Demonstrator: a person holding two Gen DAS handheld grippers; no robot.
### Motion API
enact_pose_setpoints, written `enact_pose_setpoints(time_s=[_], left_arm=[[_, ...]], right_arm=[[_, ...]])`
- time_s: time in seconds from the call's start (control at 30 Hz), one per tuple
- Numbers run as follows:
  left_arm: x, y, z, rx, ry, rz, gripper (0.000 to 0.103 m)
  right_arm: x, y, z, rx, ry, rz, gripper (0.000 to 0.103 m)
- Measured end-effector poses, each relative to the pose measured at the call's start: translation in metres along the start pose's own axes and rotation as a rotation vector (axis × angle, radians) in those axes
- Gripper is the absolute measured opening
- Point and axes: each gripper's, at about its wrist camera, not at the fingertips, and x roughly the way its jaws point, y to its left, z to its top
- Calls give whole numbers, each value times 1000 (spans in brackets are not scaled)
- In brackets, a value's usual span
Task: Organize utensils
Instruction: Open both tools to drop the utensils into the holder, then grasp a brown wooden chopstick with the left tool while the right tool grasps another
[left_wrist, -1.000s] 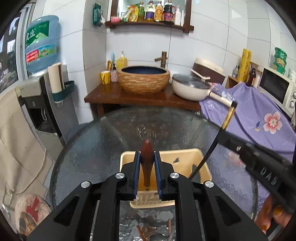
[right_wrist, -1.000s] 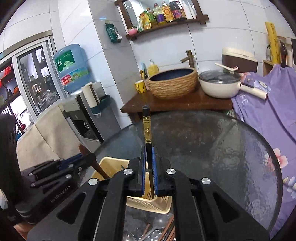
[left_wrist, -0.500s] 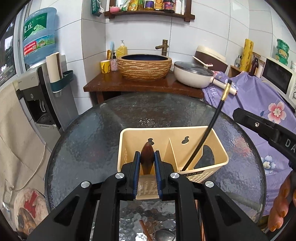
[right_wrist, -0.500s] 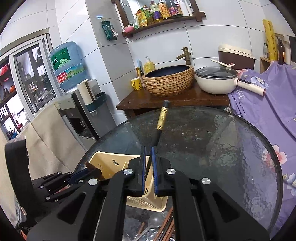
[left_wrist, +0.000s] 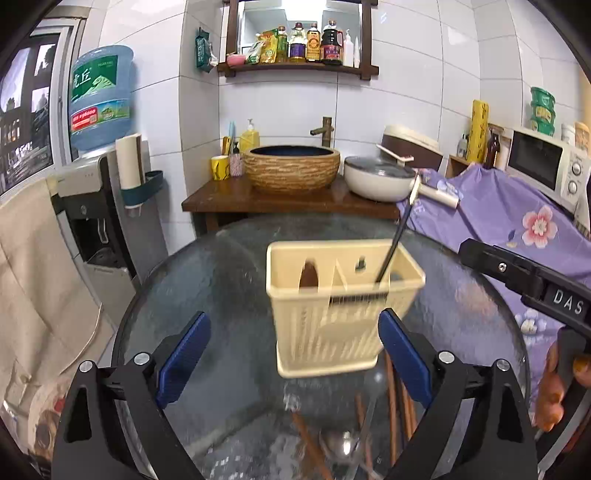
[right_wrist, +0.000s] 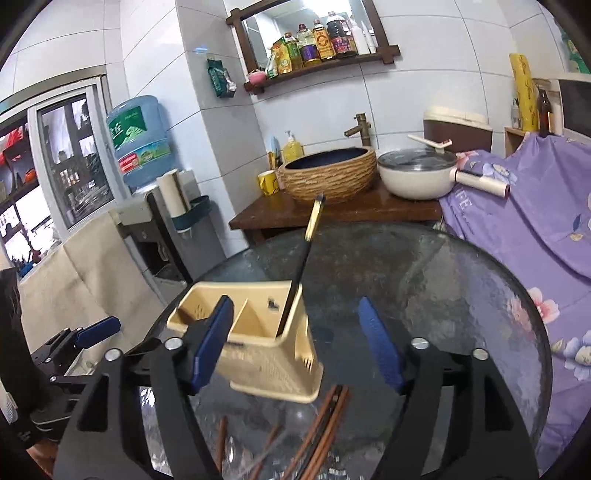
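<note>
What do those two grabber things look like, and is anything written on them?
Both are black plastic frames with silver screws. Each gripper, the left gripper and the right gripper, ends in two flat fingers with blue pads. In the left view, white letters, "DAS", show on the side of the right one. No cables show. A dark sleeve shows at the left edge of the right view.

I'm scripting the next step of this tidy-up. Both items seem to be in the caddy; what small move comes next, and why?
Probably lower the left gripper, jaws just opened and empty, toward the spoon lying near the chopsticks. The brown-handled utensil and the black-and-gold one already stand in the yellow caddy, while loose pieces remain on the glass table.
</note>
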Motion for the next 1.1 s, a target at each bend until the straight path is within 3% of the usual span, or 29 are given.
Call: enact_pose_setpoints(time_s=[0.23,0.47,0.67,1.1], left_arm=[[1,-1,-55,31,70,51,88],[14,12,-98,-25,190,32,69],[20,20,-123,-55,259,30,55],[23,13,-141,-68,296,10,54]], right_arm=[[11,-8,-51,-30,140,-37,72],[29,-16,-104,-17,261,-50,72],[35,-13,-128,-27,301,-62,72],[43,-10,-166,-63,401,-130,51]])
